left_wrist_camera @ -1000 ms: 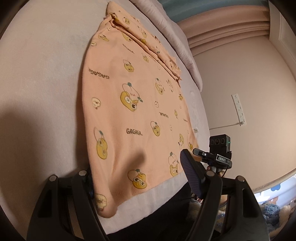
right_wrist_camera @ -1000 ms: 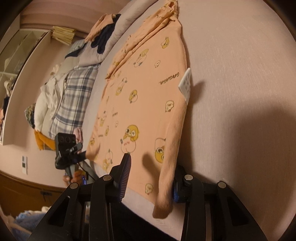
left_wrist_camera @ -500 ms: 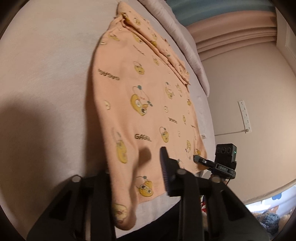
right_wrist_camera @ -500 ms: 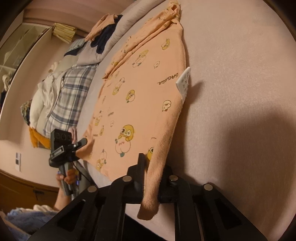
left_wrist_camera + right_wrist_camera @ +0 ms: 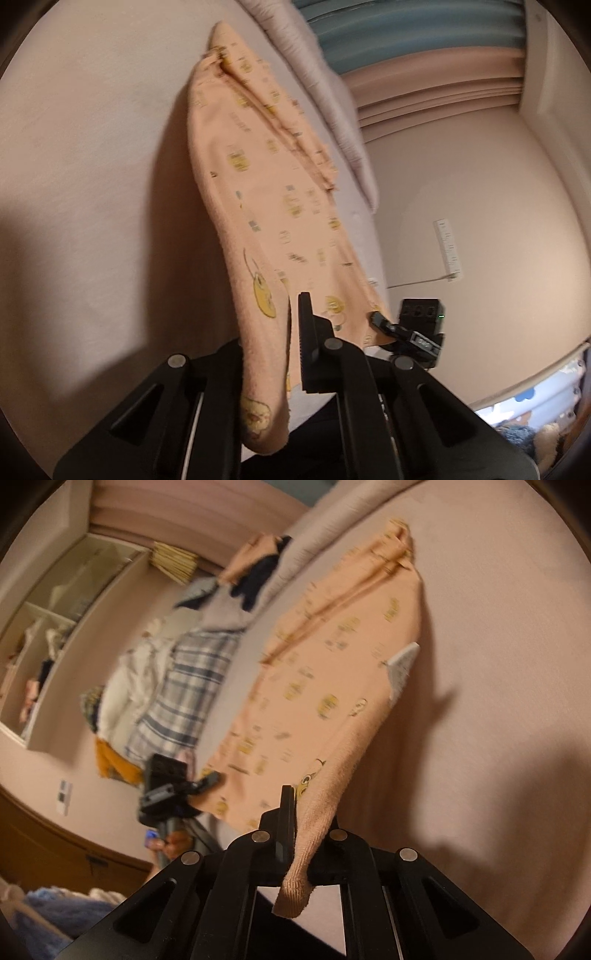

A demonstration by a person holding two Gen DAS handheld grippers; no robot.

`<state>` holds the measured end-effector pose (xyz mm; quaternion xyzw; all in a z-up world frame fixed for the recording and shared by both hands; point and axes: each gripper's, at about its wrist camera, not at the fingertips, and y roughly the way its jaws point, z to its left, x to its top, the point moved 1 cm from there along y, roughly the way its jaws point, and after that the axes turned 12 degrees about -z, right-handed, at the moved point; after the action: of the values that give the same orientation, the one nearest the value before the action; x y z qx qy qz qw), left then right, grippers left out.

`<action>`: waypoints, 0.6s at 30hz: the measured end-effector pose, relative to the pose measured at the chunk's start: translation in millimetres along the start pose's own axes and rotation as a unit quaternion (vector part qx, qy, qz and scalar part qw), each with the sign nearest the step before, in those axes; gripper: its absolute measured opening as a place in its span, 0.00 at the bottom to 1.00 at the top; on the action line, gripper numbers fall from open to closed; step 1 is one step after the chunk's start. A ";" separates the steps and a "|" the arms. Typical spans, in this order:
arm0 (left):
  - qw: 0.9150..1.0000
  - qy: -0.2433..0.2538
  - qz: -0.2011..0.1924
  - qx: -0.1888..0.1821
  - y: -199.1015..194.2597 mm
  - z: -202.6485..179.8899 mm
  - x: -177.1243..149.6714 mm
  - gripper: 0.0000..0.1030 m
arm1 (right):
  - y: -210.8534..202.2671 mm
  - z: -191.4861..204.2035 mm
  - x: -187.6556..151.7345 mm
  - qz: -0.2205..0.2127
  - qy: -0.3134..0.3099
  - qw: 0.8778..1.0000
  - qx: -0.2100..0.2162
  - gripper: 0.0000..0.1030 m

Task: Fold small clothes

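Peach cotton with yellow cartoon prints fills both sets of jaws: our left gripper pinches one near corner of the small peach printed garment, its black fingers pressed together on the ribbed hem, and our right gripper pinches the other near corner the same way, a ribbed fold of cloth hanging out below the pads. From these two grips the garment runs away from us, its near edge lifted off the pale pink bed cover and its far end resting on it. A white care tag sticks out at the garment's right edge. Farther left we see a blue and white plaid cloth among a heap of other clothes, blurred.
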<state>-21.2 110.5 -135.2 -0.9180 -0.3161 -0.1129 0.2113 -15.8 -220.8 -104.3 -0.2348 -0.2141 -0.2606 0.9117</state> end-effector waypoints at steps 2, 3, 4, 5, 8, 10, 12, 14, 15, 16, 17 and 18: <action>1.000 -0.006 -0.008 -0.023 -0.4 -3.7 3.3 0.04 | -1.6 2.8 3.2 -0.010 0.002 1.000 0.015 0.06; 0.999 -0.008 -0.011 -0.030 -0.5 -5.4 5.2 0.04 | -2.3 5.1 4.6 -0.015 0.001 1.000 0.020 0.06; 0.999 -0.010 -0.016 -0.039 -1.0 -7.2 8.1 0.04 | -3.0 7.2 6.0 -0.019 -0.001 1.000 0.025 0.06; 0.999 -0.012 -0.019 -0.046 -1.7 -9.5 10.8 0.04 | -3.7 10.2 7.6 -0.024 -0.004 0.999 0.029 0.06; 0.998 -0.009 -0.030 -0.052 0.2 -19.7 21.1 0.04 | -4.0 17.2 10.9 -0.038 -0.010 0.999 0.038 0.06; 0.997 -0.006 -0.038 -0.060 -1.5 -25.1 27.6 0.04 | -5.1 22.0 16.0 -0.047 -0.016 0.998 0.044 0.06; 0.997 -0.003 -0.047 -0.067 -2.5 -30.5 34.6 0.04 | -6.0 25.4 20.4 -0.054 -0.022 0.997 0.047 0.06; 0.996 0.002 -0.054 -0.072 -3.3 -35.6 41.7 0.04 | -3.8 30.4 24.6 -0.062 -0.031 0.997 0.046 0.06; 0.996 0.003 -0.056 -0.073 -3.5 -37.2 44.9 0.04 | -4.2 32.1 27.1 -0.065 -0.035 0.996 0.046 0.06; 0.995 0.006 -0.059 -0.075 -5.2 -39.0 47.4 0.04 | -4.6 34.8 30.4 -0.069 -0.042 0.996 0.044 0.06; 0.995 0.009 -0.062 -0.075 -5.3 -41.3 50.8 0.04 | -5.0 37.3 33.6 -0.072 -0.048 0.995 0.042 0.06; 0.995 0.013 -0.065 -0.075 -5.9 -43.9 54.5 0.04 | -4.5 38.4 36.1 -0.075 -0.052 0.995 0.041 0.06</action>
<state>14.1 123.5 -75.9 -0.9072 -0.3631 -0.1613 0.1384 -0.8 -217.0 -53.8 -0.1937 -0.2889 -0.3068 0.8859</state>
